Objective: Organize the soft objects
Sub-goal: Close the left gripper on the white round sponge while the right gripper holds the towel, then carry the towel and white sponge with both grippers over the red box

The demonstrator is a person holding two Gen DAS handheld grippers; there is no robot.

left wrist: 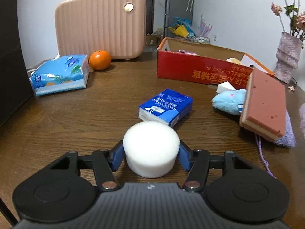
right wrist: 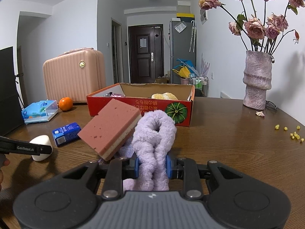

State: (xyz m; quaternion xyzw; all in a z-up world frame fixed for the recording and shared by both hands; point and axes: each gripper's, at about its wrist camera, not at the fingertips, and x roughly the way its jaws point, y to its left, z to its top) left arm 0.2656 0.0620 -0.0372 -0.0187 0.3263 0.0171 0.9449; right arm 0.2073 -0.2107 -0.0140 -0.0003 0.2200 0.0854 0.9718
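Note:
A white round foam sponge stands on the brown table, and the blue pads of my left gripper press on both its sides. In the right wrist view the same sponge sits behind one black finger. My right gripper is shut on a lilac twisted fluffy cloth. A pink sponge block leans tilted against that cloth. The open red cardboard box behind holds a yellow sponge. A small blue tissue pack and a light blue plush lie in front of the box.
At the back left stand a pink ribbed case, an orange and a large tissue pack. A vase of dried roses stands at the far right, with yellow crumbs near it. A white wedge lies by the box.

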